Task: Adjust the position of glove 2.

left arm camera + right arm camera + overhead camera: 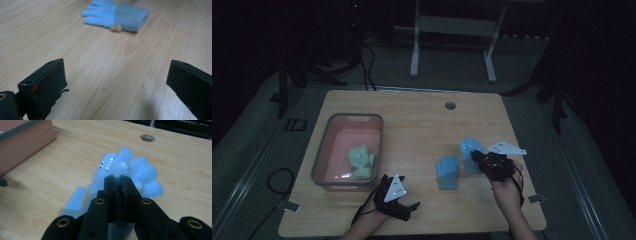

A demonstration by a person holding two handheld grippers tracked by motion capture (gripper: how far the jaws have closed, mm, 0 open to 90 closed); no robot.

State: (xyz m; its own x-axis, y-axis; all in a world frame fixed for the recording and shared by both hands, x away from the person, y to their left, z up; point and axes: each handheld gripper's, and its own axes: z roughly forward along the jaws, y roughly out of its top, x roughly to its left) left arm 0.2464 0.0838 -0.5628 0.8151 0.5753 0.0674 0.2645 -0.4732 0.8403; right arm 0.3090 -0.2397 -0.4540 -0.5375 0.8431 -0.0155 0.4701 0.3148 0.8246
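Blue glove (pixel 117 167) pinched tight in the right gripper (pixel 119 178), lifting; next it swings across to the bin (pixel 323 150). Left gripper (pixel 117 82) gapes, second glove (pixel 117 15) ahead.

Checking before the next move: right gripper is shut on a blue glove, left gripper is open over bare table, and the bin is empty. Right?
Not quite: the bin is not empty. The high view shows a yellow-green glove lying in it. The rest holds: the right gripper is shut on a blue glove, and the left gripper is open over bare table.
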